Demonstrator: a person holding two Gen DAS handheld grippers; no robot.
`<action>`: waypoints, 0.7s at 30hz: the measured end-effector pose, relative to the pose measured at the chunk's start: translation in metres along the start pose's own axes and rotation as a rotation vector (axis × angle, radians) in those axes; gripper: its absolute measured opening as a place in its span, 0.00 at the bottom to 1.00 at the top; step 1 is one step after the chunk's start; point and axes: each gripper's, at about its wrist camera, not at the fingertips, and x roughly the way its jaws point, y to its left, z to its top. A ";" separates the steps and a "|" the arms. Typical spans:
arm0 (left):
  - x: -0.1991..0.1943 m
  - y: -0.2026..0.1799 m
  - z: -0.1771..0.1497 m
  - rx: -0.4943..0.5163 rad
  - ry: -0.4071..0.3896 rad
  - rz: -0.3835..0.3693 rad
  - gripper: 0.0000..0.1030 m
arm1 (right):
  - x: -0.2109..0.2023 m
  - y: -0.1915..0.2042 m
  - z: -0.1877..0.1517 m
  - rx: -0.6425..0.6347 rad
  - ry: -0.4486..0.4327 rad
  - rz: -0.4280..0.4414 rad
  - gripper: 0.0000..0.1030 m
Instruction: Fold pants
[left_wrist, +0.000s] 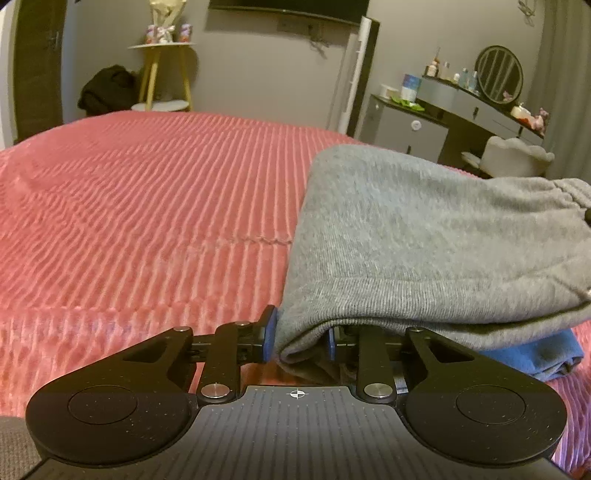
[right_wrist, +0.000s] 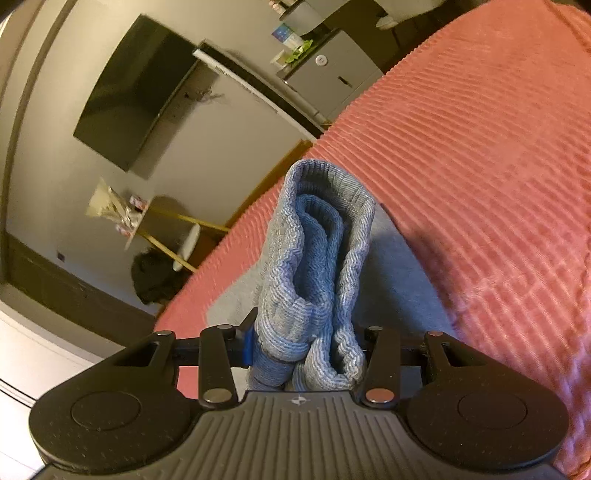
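My left gripper (left_wrist: 301, 338) is clenched on a bunched lower corner of the grey pants (left_wrist: 424, 240): one blue pad (left_wrist: 270, 332) presses the outside of the fold, the other sits tucked under the cloth. The jaws stand fairly narrow with fabric filling the gap. My right gripper (right_wrist: 308, 347) is clamped on the ribbed cuffs (right_wrist: 317, 258) of the same pants, several layers stacked together and standing up between the fingers, jaws partly open around that thick bundle.

In the left wrist view the pants lie folded on the red ribbed bedspread (left_wrist: 147, 192), toward its right side and near its front edge. Their long axis runs from my left gripper away to the right, where the gathered waistband (left_wrist: 569, 192) with its drawstring points toward the bed's right edge. A blue garment (left_wrist: 543, 354) lies under the near right corner of the pants. In the right wrist view the cuffs rise above grey cloth spread on the bedspread.
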 end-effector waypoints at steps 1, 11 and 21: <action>0.000 0.000 0.000 0.000 0.003 -0.001 0.28 | 0.001 0.000 -0.001 -0.008 0.002 -0.006 0.41; 0.004 0.004 0.003 -0.015 0.048 -0.015 0.29 | 0.017 -0.003 -0.010 -0.133 0.031 -0.113 0.41; -0.011 0.012 0.008 -0.065 0.017 -0.023 0.34 | 0.023 -0.001 -0.018 -0.240 0.046 -0.150 0.44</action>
